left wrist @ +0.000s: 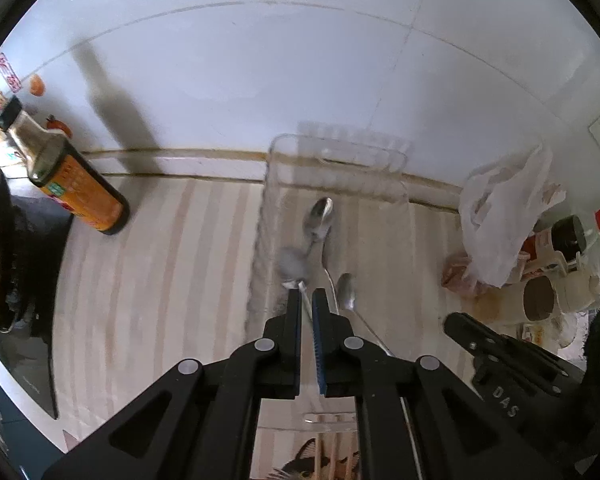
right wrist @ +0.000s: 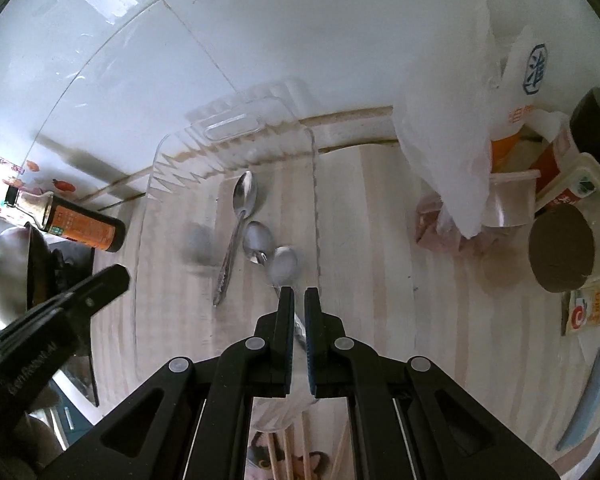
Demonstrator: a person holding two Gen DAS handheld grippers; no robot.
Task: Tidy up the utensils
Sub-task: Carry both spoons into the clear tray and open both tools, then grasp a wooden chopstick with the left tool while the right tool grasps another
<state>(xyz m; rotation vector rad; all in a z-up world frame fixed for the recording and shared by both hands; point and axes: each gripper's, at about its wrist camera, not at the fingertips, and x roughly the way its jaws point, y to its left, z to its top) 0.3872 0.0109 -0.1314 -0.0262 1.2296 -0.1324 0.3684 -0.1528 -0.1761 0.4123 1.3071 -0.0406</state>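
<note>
A clear plastic tray (left wrist: 268, 184) (right wrist: 228, 128) stands on the striped counter against the wall. One long spoon (left wrist: 320, 216) (right wrist: 246, 192) lies inside it, and a second spoon (left wrist: 346, 292) (right wrist: 256, 240) sits beside that one's handle. My left gripper (left wrist: 310, 294) hangs over the tray, shut on a thin spoon handle, with the blurred bowl (left wrist: 292, 266) just past its tips. My right gripper (right wrist: 299, 292) is shut on another spoon's handle, and that spoon's bowl (right wrist: 284, 266) lies near the tray's right wall. Each view also shows the other gripper (left wrist: 456, 320) (right wrist: 118, 276) at its edge.
A brown sauce bottle (left wrist: 76, 184) (right wrist: 80, 228) stands left of the tray, with a wok (right wrist: 12, 264) on a stove beyond it. To the right are a white plastic bag (left wrist: 500, 208) (right wrist: 440, 120) and jars (left wrist: 540, 300) (right wrist: 560, 252). Chopsticks (right wrist: 288, 452) lie near the front edge.
</note>
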